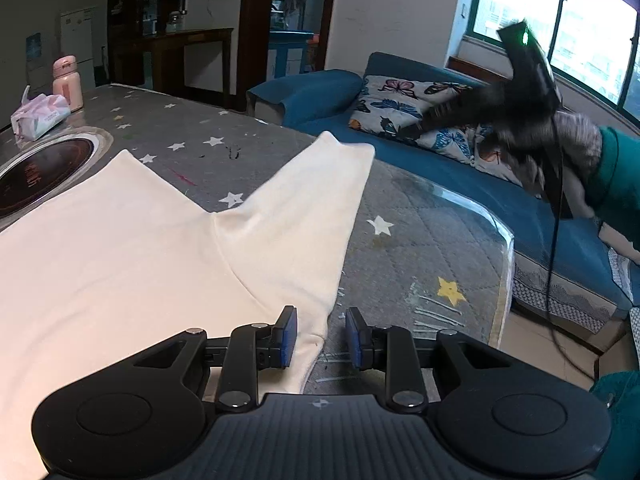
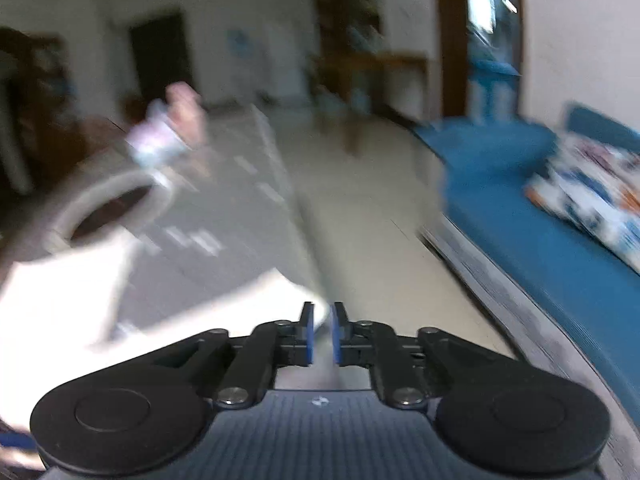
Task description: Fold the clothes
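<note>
While the left claw [image 1: 321,336] hovers with its pads apart, the cream shirt [image 1: 120,248] lies flat on the desk [image 1: 420,240], its sleeve hem between the pads, touching neither that I can tell; ahead and right of it the right claw [image 2: 321,334] blurs above a sofa [image 1: 460,184]; in its own blurred view its pads stand narrowly apart, with whitish cloth just beyond them.

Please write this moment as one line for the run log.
task: fold clothes | left gripper: open, white shirt edge between jaws | right gripper: narrow gap, nothing seen held, raised, blurred
</note>
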{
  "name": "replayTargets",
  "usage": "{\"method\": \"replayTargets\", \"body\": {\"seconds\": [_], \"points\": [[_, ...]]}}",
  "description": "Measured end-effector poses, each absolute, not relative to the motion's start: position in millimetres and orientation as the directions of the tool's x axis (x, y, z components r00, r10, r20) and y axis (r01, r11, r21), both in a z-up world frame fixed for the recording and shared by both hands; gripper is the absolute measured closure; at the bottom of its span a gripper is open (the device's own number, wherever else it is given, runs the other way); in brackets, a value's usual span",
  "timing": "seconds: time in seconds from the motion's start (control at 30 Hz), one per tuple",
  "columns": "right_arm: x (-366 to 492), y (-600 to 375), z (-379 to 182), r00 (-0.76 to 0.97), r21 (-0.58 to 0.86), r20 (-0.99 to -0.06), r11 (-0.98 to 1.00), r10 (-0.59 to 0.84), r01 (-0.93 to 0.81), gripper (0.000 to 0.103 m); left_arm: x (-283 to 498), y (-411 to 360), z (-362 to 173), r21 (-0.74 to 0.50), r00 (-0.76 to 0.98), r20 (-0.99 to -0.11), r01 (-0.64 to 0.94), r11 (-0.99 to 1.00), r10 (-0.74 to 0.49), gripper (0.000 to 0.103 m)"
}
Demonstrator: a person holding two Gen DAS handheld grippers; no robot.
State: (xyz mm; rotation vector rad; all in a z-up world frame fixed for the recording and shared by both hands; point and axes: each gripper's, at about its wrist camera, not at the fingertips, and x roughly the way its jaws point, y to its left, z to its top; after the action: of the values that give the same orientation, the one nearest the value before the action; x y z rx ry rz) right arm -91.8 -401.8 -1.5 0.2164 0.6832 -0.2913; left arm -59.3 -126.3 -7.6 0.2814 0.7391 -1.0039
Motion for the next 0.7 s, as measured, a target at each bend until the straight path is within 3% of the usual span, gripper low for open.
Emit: {"method": "replayTargets", "body": {"seconds": [0.13, 0.2, 0.47, 0.7], "points": [[-103.8, -413.2, -17.3, 0.688, 0.089, -0.693, 0.922, -0.215, 0.378, 0.091, -58.6, -125.1, -6.5, -0.114, 0.311, -0.683, 0.848, 0.518, -0.661, 0.074], [-97.9, -404.2, -15.7, 0.71, 0.099, -0.683, 0.941, -0.172, 0.323, 0.083, -57.9, -124.1, -4.0, -0.115, 0.321, -0.68, 0.841, 0.528, -0.659, 0.073], [-36.3, -356.6, -23.3, 0.726, 0.116, -0.688, 0.989, 0.015, 0.089, 0.073, -56.1, -108.7, 2.3, -0.139, 0.366, -0.676, 0.79, 0.598, -0.64, 0.072], [-12.2, -347.2, -28.4, 0.708, 0.056, -0.706, 0.994, -0.03, 0.097, 0.071, -48.3, -78.0, 10.2, -0.15, 0.437, -0.664, 0.717, 0.681, -0.606, 0.065]]}}
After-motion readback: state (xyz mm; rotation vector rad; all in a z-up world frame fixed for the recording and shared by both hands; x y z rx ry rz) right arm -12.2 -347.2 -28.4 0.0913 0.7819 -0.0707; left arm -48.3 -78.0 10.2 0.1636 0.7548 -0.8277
